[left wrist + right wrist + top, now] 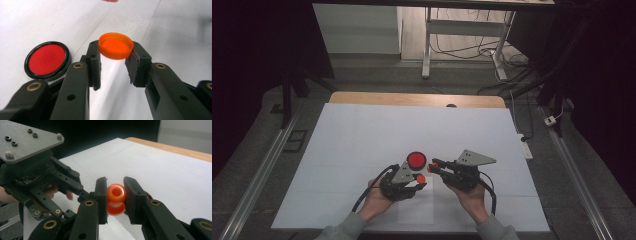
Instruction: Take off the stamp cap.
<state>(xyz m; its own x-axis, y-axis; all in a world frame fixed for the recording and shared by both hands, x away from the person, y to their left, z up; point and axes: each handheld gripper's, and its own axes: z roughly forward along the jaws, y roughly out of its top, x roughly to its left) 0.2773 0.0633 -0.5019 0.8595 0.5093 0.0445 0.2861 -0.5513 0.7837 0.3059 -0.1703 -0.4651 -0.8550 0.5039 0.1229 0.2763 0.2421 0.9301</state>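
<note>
From the high view, both hands sat low over the white table (362, 130), the left gripper (419, 181) and the right gripper (432, 166) nose to nose, tips nearly meeting, with a red disc (416, 160) lying on the sheet just beyond them. A dot of orange showed at each tip. Over to the left gripper view: the left gripper (115, 58) had its jaws pinched on the rim of an orange cap (115, 46), open side up, lifted clear of the table, and the black-rimmed red disc (47, 60) lay flat just beside the jaws. Now the right gripper view: the right gripper (115, 195) was clamped narrowly on a small orange bottle (116, 199), its open mouth facing the camera, held off the surface, and the left gripper (37, 185) loomed close alongside.
</note>
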